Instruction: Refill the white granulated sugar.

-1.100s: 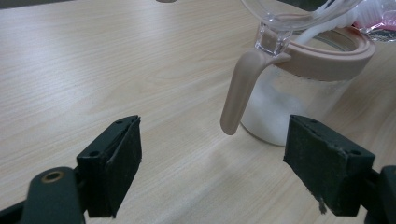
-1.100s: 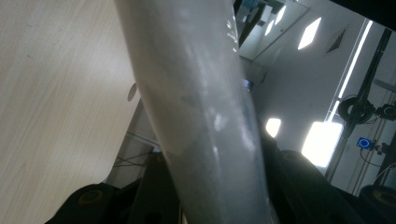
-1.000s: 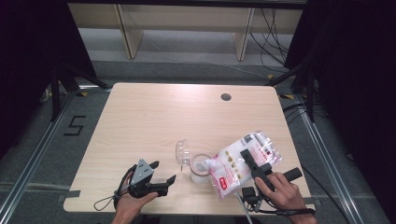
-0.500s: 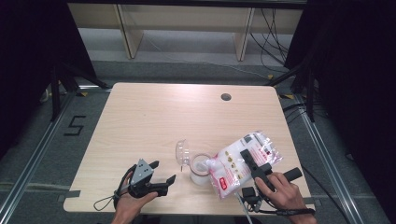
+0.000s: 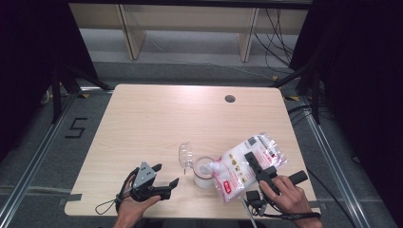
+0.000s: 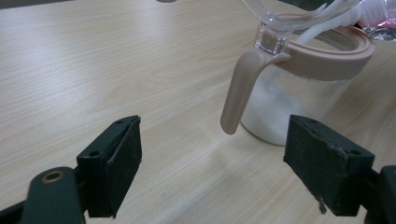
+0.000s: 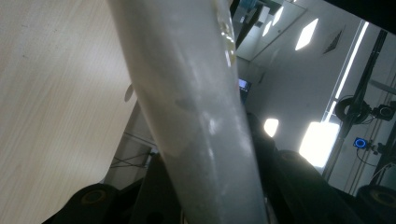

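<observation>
From the high view, the right gripper (image 5: 253, 164) is clamped on a clear plastic bag (image 5: 247, 164) of white powder, tilted so that its lower corner hangs over the mouth of a glass jar (image 5: 203, 174) near the front edge of the surface (image 5: 157, 123); the jar's hinged lid (image 5: 184, 156) stands flipped back on the far side. The left gripper (image 5: 165, 178) rests apart from the jar, to its left, with nothing steadying the glass. The risk I judge here is that the bag's soft corner wanders off the rim and powder lands on the surface, or that the bag leans on the jar and nudges it. In the left gripper view the two black jaws stand wide apart and empty, with the jar (image 6: 299, 88), partly filled with white, and its tan clasp (image 6: 240, 88) ahead of them; a sudden rush of powder could overfill it. In the right gripper view the bag (image 7: 196, 121) runs up between the jaws as a taut, pinched fold; should that hold loosen, the bag could slide and dump its load.
</observation>
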A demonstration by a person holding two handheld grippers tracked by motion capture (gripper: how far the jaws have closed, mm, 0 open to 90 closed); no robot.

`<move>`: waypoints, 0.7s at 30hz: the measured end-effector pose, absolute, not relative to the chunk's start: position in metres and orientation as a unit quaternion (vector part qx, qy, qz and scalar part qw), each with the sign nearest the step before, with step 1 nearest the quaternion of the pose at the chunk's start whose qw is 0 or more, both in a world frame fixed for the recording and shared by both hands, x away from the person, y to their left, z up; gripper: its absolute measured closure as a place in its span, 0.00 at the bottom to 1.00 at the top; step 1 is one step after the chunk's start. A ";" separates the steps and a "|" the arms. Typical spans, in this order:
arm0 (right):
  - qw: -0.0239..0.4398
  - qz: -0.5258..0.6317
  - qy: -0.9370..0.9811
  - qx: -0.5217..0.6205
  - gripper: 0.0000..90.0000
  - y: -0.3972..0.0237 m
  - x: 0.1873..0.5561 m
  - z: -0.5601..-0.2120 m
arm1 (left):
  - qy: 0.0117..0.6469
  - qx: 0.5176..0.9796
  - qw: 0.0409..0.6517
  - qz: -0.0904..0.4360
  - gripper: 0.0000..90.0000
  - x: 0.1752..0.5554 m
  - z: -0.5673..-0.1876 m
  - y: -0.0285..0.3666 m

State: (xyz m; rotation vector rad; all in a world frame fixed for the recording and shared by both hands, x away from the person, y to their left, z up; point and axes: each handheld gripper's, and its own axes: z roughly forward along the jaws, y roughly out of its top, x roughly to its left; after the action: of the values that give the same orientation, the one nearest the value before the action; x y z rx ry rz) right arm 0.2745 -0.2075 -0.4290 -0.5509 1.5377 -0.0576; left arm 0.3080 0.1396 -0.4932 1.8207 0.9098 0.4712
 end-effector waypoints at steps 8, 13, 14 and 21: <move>0.684 -0.025 0.686 -0.248 0.82 -0.209 0.276 -0.429 | 0.378 0.753 0.503 0.194 0.21 0.308 -0.493 0.139; 0.691 -0.018 0.680 -0.245 0.82 -0.209 0.275 -0.428 | 0.379 0.753 0.502 0.194 0.21 0.307 -0.493 0.139; 0.689 -0.020 0.681 -0.247 0.82 -0.209 0.275 -0.428 | 0.379 0.752 0.503 0.194 0.21 0.307 -0.493 0.139; 0.691 -0.018 0.680 -0.245 0.83 -0.209 0.275 -0.428 | 0.378 0.754 0.502 0.195 0.21 0.308 -0.493 0.139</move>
State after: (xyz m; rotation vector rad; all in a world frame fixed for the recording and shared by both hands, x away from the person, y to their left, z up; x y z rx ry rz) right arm 0.2749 -0.2093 -0.4281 -0.5485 1.5194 -0.0392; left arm 0.3078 0.1393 -0.4932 1.8211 0.9128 0.4702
